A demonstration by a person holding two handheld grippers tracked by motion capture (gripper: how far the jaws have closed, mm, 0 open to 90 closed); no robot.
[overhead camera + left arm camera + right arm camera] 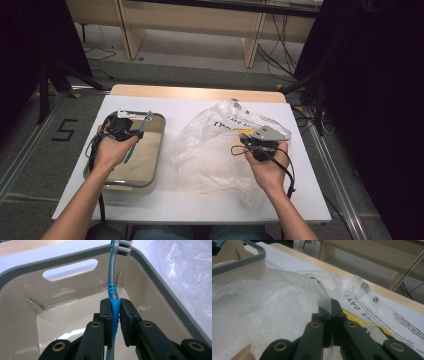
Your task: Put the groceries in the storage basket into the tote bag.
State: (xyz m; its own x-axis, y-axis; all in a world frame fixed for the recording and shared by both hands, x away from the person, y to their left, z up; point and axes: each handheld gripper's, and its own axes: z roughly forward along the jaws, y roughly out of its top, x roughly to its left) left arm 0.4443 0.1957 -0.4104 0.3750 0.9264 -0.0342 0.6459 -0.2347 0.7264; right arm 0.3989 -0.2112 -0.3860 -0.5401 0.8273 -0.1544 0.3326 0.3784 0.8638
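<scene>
- My left hand-held gripper (115, 308): two black jaws clamped on the blue, ribbed rubber grip of one toothbrush (113, 285), held over the tub near the worktop's left edge.
- Toothbrush: slim curved grey neck with thin blue bands; white bristle head reaching the tub's far rim.
- Tub (159, 150): one rectangular plastic container, glossy beige inside, grey rounded rim, one oval handle slot (70, 269) in its far wall.
- My right hand-held gripper (331, 315): jaws closed, pinching a fold of one plastic bag (274, 312) towards the worktop's right edge; a grey three-cornered plate (269, 133) sits on top of it.
- Plastic bag: thin, clear, crinkled film spread from the middle of the worktop to its right side; black print reading "…ICE DAY!", a barcode, lines of small type too fine to read, and a yellow patch.
- Worktop (200, 107): one white, matte sheet over a pale wooden board visible at the far edge.
</scene>
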